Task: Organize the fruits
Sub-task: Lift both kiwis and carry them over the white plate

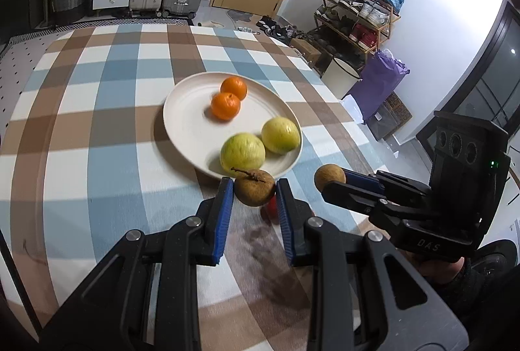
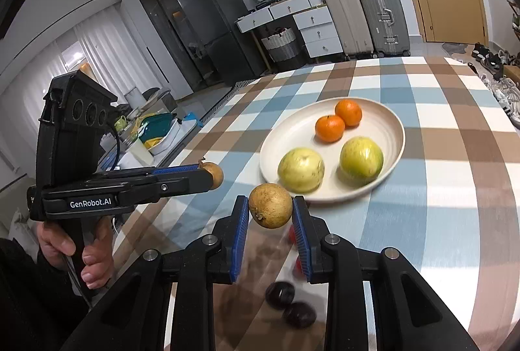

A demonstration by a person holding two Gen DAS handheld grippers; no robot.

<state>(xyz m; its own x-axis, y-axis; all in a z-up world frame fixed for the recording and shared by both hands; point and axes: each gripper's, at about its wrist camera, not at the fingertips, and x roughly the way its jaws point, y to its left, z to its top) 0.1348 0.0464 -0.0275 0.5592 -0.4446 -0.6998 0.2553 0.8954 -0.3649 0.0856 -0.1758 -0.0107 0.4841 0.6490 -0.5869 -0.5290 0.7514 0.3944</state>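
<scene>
From the left wrist view, the left claw (image 1: 254, 190) is closed on a brown stemmed fruit (image 1: 254, 191), pinched between the blue pads at the very tips, its stem pointing up and to the claw's left; the cream plate (image 1: 182, 123) lies straight ahead of this claw, its near rim just beyond the fruit, so the way forward is short and direct; on the plate two yellow-green fruits (image 1: 242, 153) sit nearest the claw, side by side, and two oranges (image 1: 226, 105) sit farther ahead; the free room on the plate is ahead and to the claw's left; a small red fruit (image 1: 272, 207) shows on the bench just under the right-hand finger; off to the right, the right claw (image 1: 331, 180) carries a second brown fruit (image 1: 329, 177) of its own. From the right wrist view, the right claw (image 2: 270, 209) grips its round brown fruit (image 2: 270, 209) at the fingertips, held clear above the bench (image 2: 455, 188); the plate (image 2: 399, 123) lies ahead and a little to the claw's right, near rim close beyond the tips; the left claw (image 2: 213, 175), side-on to the left, holds its fruit farther from the plate's rim in this view; two dark plums (image 2: 280, 295) and red bits lie on the bench below the fingers; both claws seem about equally ready, and I judge each needs only a forward reach over the rim, steering clear of the yellow-green pair.
</scene>
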